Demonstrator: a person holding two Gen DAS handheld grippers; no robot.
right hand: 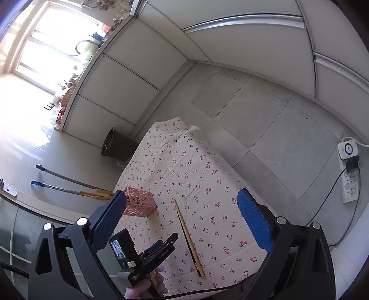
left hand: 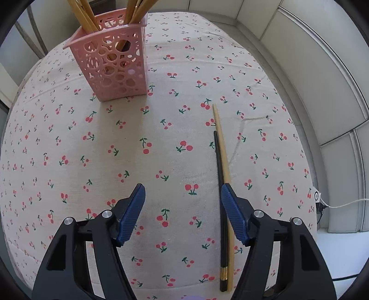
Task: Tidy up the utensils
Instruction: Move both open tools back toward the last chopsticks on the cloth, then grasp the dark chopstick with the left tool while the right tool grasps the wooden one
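Cloth-covered table mostly bare betw pink basket at far left and chopstick pair lying on right: wide open lane down the middle. Basket's top is crowded w/ upright chopsticks. Left gripper jaws apart, nothing betw them; right pad just beside the pair. Right gripper wide open above table. Left hand + its tool block near-left edge.

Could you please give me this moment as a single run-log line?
left gripper: open, empty | right gripper: open, empty | chopsticks: two on tablecloth | basket: holds others
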